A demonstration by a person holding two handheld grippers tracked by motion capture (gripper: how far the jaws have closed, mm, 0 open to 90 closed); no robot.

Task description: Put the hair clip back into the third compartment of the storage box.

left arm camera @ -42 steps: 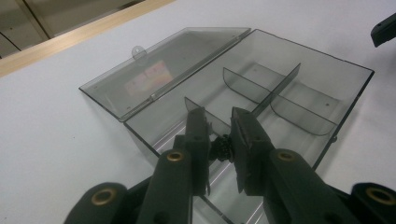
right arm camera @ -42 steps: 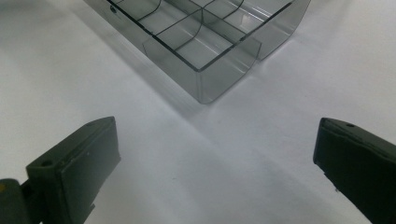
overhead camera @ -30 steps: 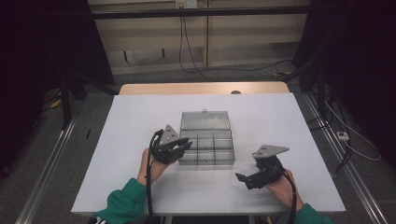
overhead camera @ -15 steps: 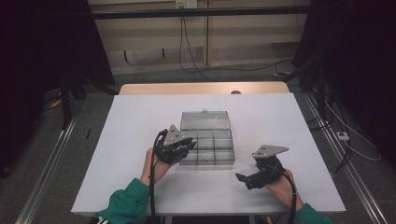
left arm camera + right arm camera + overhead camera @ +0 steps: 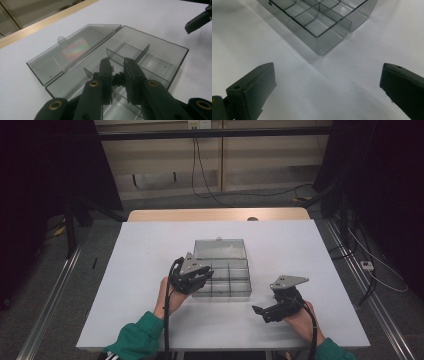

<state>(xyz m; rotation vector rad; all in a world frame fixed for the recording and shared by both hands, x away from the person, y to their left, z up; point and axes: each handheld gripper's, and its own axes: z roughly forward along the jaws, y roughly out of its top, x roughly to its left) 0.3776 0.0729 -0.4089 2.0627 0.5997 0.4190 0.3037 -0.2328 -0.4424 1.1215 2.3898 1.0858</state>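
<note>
Left gripper view – box lid (image 5: 75, 47) | iridescent label (image 5: 75, 46), writing unreadable

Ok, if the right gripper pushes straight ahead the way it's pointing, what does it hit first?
Probably the near corner of the clear compartment box. The right gripper has open jaws over bare white table, and that corner sits ahead, though depth is unclear.

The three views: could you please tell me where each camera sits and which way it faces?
High view: above the table's near side, looking forward and down; both forearms show.
Left gripper view: rides the left gripper, above the open box, holding a small dark part.
Right gripper view: rides the right gripper, low over the table.
All share the box.
</note>
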